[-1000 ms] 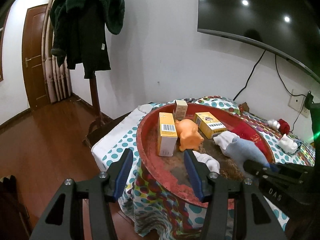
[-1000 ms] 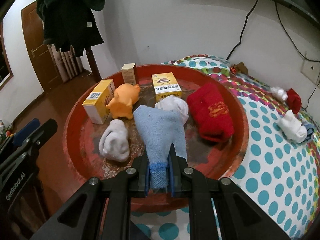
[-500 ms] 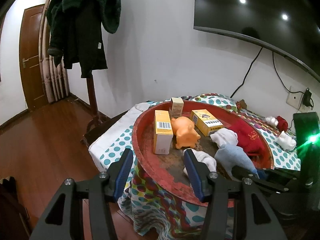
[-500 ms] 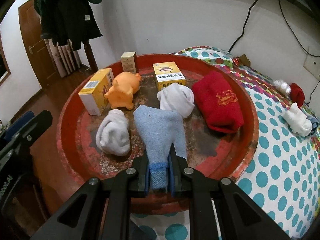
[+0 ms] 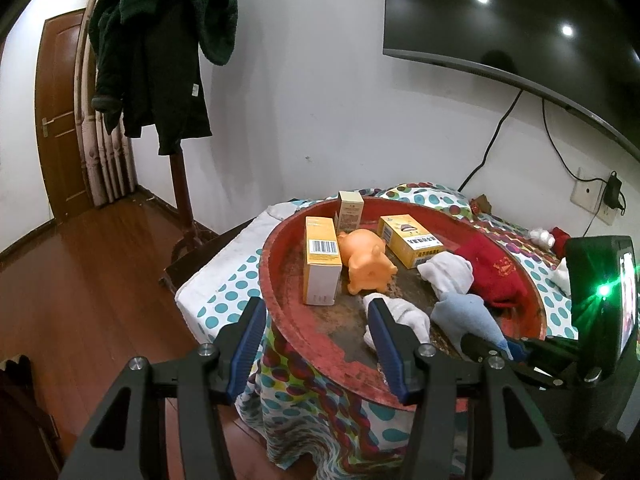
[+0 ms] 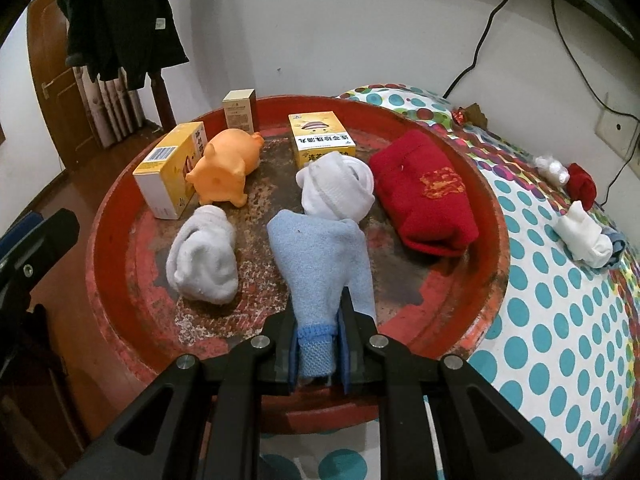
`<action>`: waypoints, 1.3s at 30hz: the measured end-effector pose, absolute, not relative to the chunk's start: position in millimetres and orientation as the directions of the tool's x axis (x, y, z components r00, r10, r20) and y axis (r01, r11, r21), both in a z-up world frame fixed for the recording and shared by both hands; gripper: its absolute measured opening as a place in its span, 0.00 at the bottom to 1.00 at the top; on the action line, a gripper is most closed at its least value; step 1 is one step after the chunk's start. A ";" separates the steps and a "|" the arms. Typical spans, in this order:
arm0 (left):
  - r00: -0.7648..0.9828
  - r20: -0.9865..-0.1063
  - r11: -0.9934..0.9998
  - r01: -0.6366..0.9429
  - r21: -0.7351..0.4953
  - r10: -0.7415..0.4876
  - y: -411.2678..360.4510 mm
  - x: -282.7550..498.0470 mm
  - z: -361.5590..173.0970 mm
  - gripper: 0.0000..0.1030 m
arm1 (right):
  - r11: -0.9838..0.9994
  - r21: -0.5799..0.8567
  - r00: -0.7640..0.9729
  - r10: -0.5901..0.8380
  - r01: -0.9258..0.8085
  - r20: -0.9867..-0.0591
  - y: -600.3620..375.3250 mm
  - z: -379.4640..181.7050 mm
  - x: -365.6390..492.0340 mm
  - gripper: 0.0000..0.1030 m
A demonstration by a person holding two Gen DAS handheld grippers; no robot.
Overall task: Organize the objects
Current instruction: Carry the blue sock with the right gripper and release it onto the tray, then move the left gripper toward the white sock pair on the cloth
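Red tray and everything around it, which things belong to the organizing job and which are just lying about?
Job: red tray, blue sock, white socks, red sock, boxes, orange pig, right gripper.
Lying about: coat, door, TV, cables.

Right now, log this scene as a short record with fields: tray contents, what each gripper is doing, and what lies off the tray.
tray: round red tray on a polka-dot cloth
boxes on tray: three, two yellow, one small beige
toy: orange pig beside the barcode box
socks on tray: two white bundles, red sock, blue sock
right gripper: jaws shut on the blue sock's cuff
left gripper: jaws open, empty, at the tray's near rim
off tray: white and red socks on the cloth
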State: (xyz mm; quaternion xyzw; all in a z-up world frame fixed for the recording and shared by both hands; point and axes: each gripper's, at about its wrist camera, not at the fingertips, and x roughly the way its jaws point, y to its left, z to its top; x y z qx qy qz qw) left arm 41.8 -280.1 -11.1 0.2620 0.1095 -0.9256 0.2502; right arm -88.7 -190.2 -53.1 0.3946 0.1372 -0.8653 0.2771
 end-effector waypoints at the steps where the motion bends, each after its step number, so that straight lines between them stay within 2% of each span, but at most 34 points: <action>1: -0.738 -0.541 -0.852 0.519 -0.072 -0.404 -280.0 41.8 -11.2 0.53 | -0.808 -0.019 -0.535 -0.372 0.589 -0.759 -190.4 -53.0 -88.1 0.16; 3: -0.736 -0.544 -0.853 0.517 -0.068 -0.403 -279.2 41.3 -11.3 0.53 | -0.810 -0.024 -0.540 -0.369 0.586 -0.757 -190.9 -52.4 -86.5 0.19; 4: -0.737 -0.543 -0.853 0.517 -0.068 -0.403 -278.9 41.6 -11.1 0.53 | -0.811 -0.027 -0.544 -0.367 0.585 -0.755 -191.1 -51.8 -85.9 0.28; 5: -0.738 -0.540 -0.853 0.518 -0.070 -0.404 -279.0 42.0 -10.6 0.53 | -0.810 -0.030 -0.548 -0.368 0.585 -0.751 -191.2 -50.7 -84.7 0.45; 6: -0.740 -0.536 -0.851 0.520 -0.070 -0.407 -279.1 42.3 -10.2 0.53 | -0.813 -0.047 -0.567 -0.362 0.580 -0.740 -190.9 -48.3 -82.7 0.56; 7: -0.740 -0.534 -0.851 0.521 -0.069 -0.409 -279.1 42.4 -10.0 0.53 | -0.817 -0.066 -0.591 -0.356 0.572 -0.724 -190.1 -45.4 -80.2 0.74; 8: -0.740 -0.535 -0.851 0.520 -0.070 -0.409 -279.0 42.1 -10.1 0.53 | -0.821 -0.085 -0.621 -0.354 0.564 -0.700 -188.7 -41.1 -77.1 0.79; 10: -0.739 -0.537 -0.852 0.519 -0.069 -0.406 -278.5 41.2 -11.2 0.53 | -0.824 -0.093 -0.646 -0.363 0.559 -0.671 -185.5 -33.8 -75.3 0.79; 17: -0.751 -0.520 -0.863 0.503 -0.052 -0.407 -270.8 39.8 -9.3 0.53 | -0.851 -0.097 -0.678 -0.337 0.516 -0.653 -165.2 -22.4 -83.9 0.79; 20: -0.778 -0.498 -0.876 0.477 -0.069 -0.384 -267.0 42.0 -5.7 0.53 | -0.878 -0.102 -0.706 -0.303 0.468 -0.640 -138.7 -20.1 -92.3 0.83; 22: -0.804 -0.479 -0.893 0.442 -0.086 -0.352 -262.1 42.8 -2.7 0.53 | -0.912 -0.060 -0.723 -0.280 0.405 -0.631 -103.3 -17.8 -104.8 0.84; 26: -0.848 -0.464 -0.943 0.324 -0.071 -0.256 -240.2 37.5 -2.1 0.53 | -0.972 0.023 -0.746 -0.195 0.235 -0.637 -23.9 -18.4 -131.9 0.92; 32: -0.861 -0.495 -0.990 0.142 -0.013 -0.117 -195.1 25.9 -13.2 0.55 | -0.999 0.051 -0.739 -0.027 -0.010 -0.673 89.7 -33.5 -170.2 0.92; 39: -0.836 -0.548 -0.999 -0.045 0.026 0.023 -128.3 2.2 -20.8 0.55 | -0.986 0.044 -0.733 0.088 -0.158 -0.675 172.7 -38.5 -191.1 0.92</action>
